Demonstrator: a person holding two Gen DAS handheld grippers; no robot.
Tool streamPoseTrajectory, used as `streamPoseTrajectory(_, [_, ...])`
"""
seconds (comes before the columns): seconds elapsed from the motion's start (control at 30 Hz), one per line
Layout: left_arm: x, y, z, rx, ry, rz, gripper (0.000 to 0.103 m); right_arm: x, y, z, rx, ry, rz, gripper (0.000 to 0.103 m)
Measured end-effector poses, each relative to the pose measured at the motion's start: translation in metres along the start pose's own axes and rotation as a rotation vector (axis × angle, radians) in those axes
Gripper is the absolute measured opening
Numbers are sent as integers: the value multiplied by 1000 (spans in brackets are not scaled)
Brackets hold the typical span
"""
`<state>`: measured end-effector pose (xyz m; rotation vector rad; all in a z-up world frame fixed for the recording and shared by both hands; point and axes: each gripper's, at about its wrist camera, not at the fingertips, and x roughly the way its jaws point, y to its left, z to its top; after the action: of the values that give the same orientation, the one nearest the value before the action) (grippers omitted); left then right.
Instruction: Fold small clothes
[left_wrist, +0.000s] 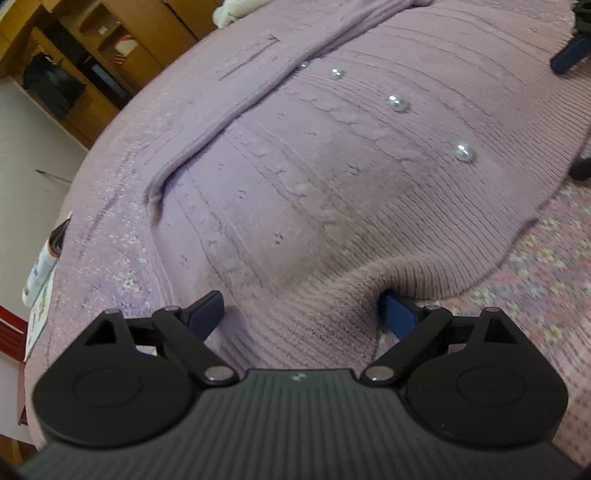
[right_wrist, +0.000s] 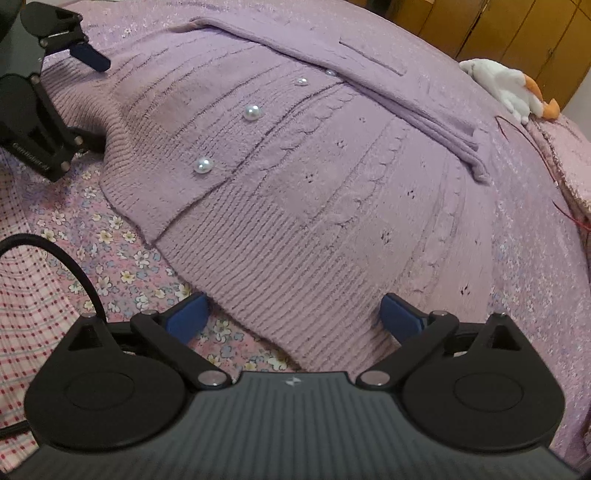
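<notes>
Cardigan (left_wrist: 332, 177) lies flat on the bed (right_wrist: 110, 240), pearl buttons (right_wrist: 252, 112) up. Both grippers tilt down at its ribbed hem: left gripper (left_wrist: 306, 314) with jaws wide around a raised fold, right gripper (right_wrist: 295, 314) with jaws wide astride the hem's corner.

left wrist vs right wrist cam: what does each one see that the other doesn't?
Left wrist only: wooden shelves beyond the bed, and a booklet at the bed's edge.
Right wrist only: a white and orange plush toy, a black cable and the checked sheet.
Both: the lilac cardigan with pearl buttons, and both grippers, left and right, open at its ribbed hem.
</notes>
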<state>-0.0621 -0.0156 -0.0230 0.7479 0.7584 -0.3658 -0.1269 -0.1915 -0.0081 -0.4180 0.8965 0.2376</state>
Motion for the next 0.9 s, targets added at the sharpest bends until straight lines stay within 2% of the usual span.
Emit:
streamPoseTrajectory(0.03, [1,0,1,-2,-7,8,90,0,1,1,-5,-2,-4,102])
streamPoseTrajectory(0.1, [1,-1,2,-4,-23,7,71,0,1,2,-15,-8,-12,102])
streamPoseTrajectory(0.17, [0,-4,4,-8,-23,-13,43,1,2,4,-22,-14,-20,102])
streamPoseTrajectory(0.23, [-2,-8,7,7,-28,3,22,0,4,4,-29,-20,-29,102])
streamPoseTrajectory(0.27, [-3,-8,8,7,-27,25,17,0,4,5,-31,-26,-40,102])
streamPoseTrajectory(0.5, [-14,18,13,-148,-74,11,14,-1,3,7,-19,-34,-60,102])
streamPoseTrajectory(0.7, [-25,33,19,-269,-123,-3,14,2,11,8,-65,-43,-81,102])
streamPoseTrajectory(0.9, [-41,49,19,-376,-179,-12,14,7,15,13,-73,-44,-139,103])
